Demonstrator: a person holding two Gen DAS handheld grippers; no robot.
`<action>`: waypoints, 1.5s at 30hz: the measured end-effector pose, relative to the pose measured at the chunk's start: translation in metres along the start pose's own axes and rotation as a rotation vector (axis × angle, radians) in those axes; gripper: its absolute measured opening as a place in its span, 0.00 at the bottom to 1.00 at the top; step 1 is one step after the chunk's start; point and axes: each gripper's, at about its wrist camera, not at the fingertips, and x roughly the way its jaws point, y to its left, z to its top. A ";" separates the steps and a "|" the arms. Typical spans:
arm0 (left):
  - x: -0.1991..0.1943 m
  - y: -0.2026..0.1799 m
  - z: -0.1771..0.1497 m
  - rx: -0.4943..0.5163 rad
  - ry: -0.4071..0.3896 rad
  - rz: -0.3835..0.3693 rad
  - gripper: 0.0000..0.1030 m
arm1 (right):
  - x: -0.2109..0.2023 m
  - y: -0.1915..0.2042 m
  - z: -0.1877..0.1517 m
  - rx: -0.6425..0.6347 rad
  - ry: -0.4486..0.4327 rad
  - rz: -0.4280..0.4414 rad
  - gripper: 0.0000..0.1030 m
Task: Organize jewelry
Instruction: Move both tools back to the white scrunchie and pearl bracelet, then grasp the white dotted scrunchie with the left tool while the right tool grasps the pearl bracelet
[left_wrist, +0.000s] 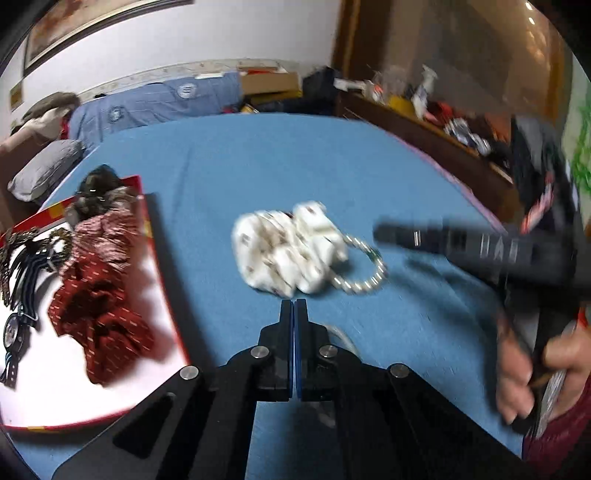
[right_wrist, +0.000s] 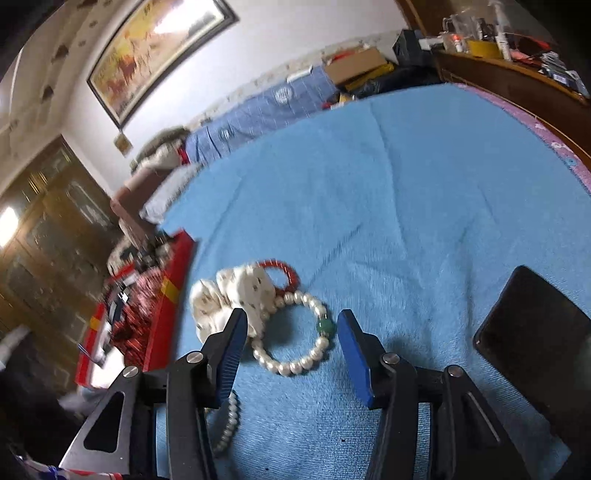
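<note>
The left gripper (left_wrist: 294, 308) is closed with its two fingers pressed flat together and nothing between them, poised over the blue blanket (left_wrist: 258, 166) just short of a crumpled white scrunchie (left_wrist: 291, 249). The right gripper (right_wrist: 291, 325) has its jaws spread apart, and the pearl bracelet (right_wrist: 295, 332) with one green bead lies on the blanket between the blue pads (right_wrist: 354, 354), which do not press on it.

The scrunchie lies on one side of the pearl bracelet and overlaps it. A red bead bracelet (right_wrist: 284, 271) peeks out behind the scrunchie, touching it. A second strand of pearls (right_wrist: 227, 424) runs under the right gripper's left finger. A dark phone (right_wrist: 535, 332) rests on the blanket near its right edge, well apart from the jewelry.

At the blanket's left edge sits a red-rimmed tray (left_wrist: 162, 295) with a white floor, holding a red patterned scrunchie (left_wrist: 96, 306), a dark fuzzy one (left_wrist: 99, 195), chains and a wristwatch (left_wrist: 13, 332); it is blurred in the right wrist view.

A person's hand (left_wrist: 532, 373) grips the right tool's handle. The blanket covers a bed; beyond it are blue pillows (left_wrist: 155, 99), a framed painting (right_wrist: 155, 51) on the white wall and a cluttered wooden shelf (left_wrist: 424, 125).

Counted: two pearl strands, one red bracelet, three scrunchies.
</note>
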 end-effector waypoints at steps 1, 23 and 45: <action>0.000 0.006 0.001 -0.018 -0.006 0.000 0.00 | 0.006 0.003 -0.002 -0.022 0.026 -0.017 0.54; 0.020 0.018 0.048 -0.095 0.035 0.049 0.61 | 0.049 0.013 0.004 -0.178 0.088 -0.231 0.37; 0.034 0.011 0.073 -0.049 -0.100 0.114 0.07 | -0.007 0.021 0.007 -0.179 -0.185 -0.256 0.11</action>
